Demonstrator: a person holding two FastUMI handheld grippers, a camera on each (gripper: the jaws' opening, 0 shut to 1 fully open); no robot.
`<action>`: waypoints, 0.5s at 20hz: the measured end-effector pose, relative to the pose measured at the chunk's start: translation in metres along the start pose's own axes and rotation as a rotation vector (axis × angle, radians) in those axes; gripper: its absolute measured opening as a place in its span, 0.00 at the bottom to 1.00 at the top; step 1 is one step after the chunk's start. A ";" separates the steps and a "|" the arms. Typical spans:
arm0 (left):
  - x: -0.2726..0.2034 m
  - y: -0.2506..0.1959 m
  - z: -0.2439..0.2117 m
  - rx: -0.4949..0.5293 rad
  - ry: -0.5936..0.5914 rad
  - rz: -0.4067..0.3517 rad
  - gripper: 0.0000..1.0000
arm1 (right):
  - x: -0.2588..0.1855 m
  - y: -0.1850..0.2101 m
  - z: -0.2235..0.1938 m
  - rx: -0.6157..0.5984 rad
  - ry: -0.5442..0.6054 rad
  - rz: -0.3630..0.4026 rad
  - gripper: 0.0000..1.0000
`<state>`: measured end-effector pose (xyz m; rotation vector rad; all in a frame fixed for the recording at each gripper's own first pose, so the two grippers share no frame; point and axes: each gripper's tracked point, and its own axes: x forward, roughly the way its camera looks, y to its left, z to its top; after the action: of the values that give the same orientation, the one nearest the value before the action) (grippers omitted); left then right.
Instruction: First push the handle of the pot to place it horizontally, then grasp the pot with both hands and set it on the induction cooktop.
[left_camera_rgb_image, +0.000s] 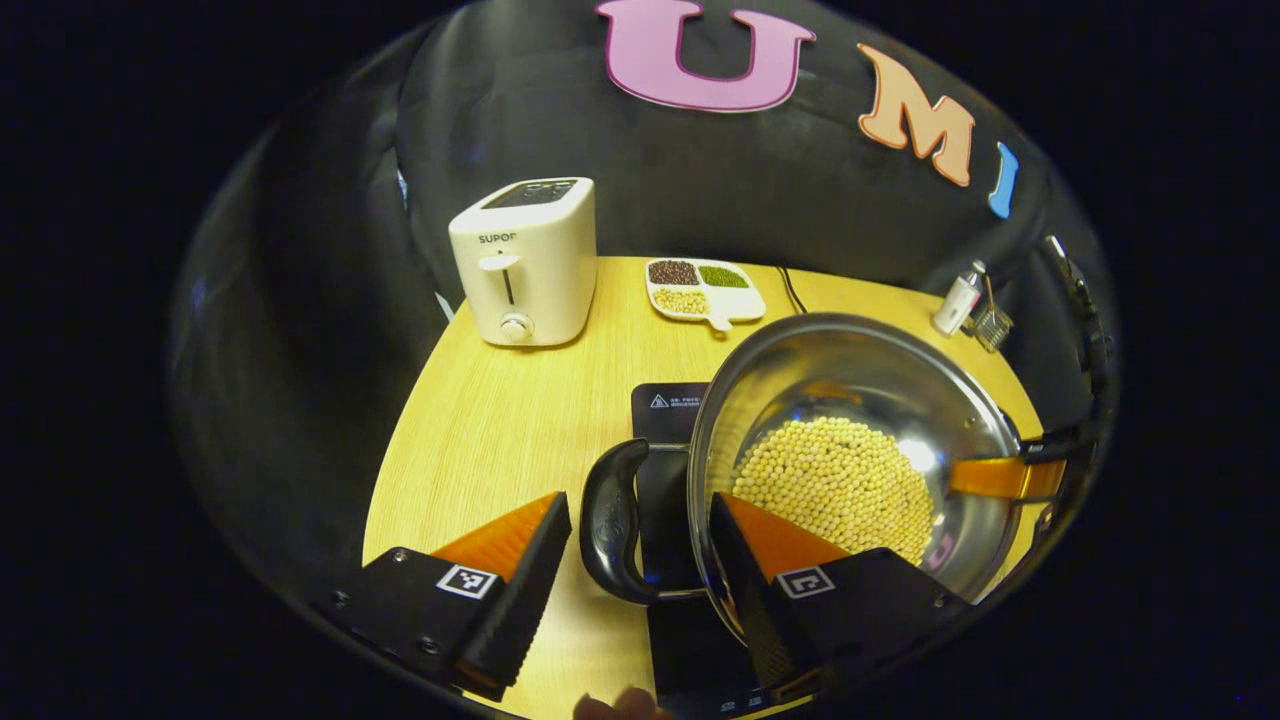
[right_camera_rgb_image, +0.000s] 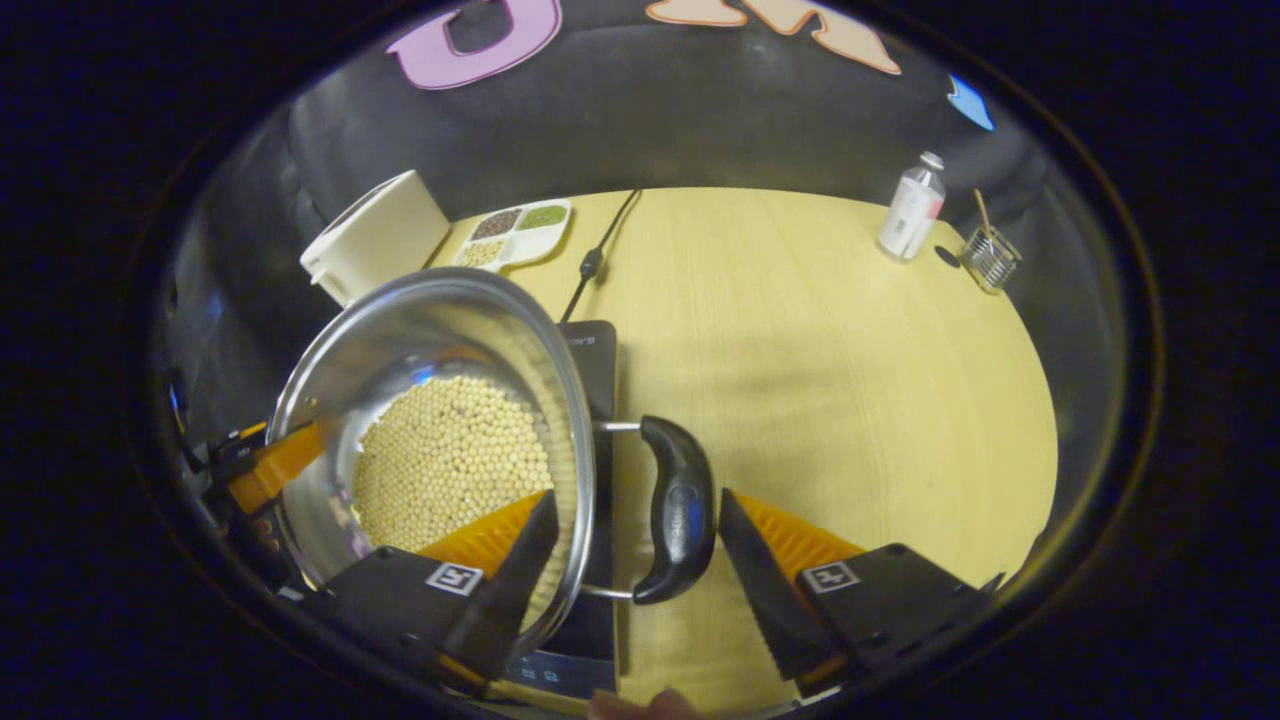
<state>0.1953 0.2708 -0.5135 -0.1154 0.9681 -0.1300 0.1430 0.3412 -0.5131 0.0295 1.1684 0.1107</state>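
Shiny steel pot (left_camera_rgb_image: 850, 450) full of beans sits over the black cooktop (left_camera_rgb_image: 668, 412), mid-table toward the near edge. In the left gripper view, my left gripper (left_camera_rgb_image: 640, 560) is open around the black handle (left_camera_rgb_image: 612, 520). In the right gripper view, my right gripper (right_camera_rgb_image: 640, 560) is open around the other handle (right_camera_rgb_image: 678, 508). I should let go evenly, I think, so nothing tips.
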 end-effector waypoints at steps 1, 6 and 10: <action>-0.004 -0.002 -0.001 -0.007 0.000 -0.004 0.85 | -0.004 0.000 0.002 -0.002 -0.011 0.005 1.00; -0.031 -0.013 0.008 -0.056 -0.056 0.009 0.86 | -0.025 -0.016 0.014 0.009 -0.079 -0.009 0.95; -0.068 -0.018 0.038 -0.026 -0.154 0.091 0.90 | -0.047 -0.031 0.032 0.032 -0.149 0.043 0.99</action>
<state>0.1875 0.2659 -0.4340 -0.1034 0.8197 -0.0249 0.1568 0.3067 -0.4601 0.0896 1.0208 0.1253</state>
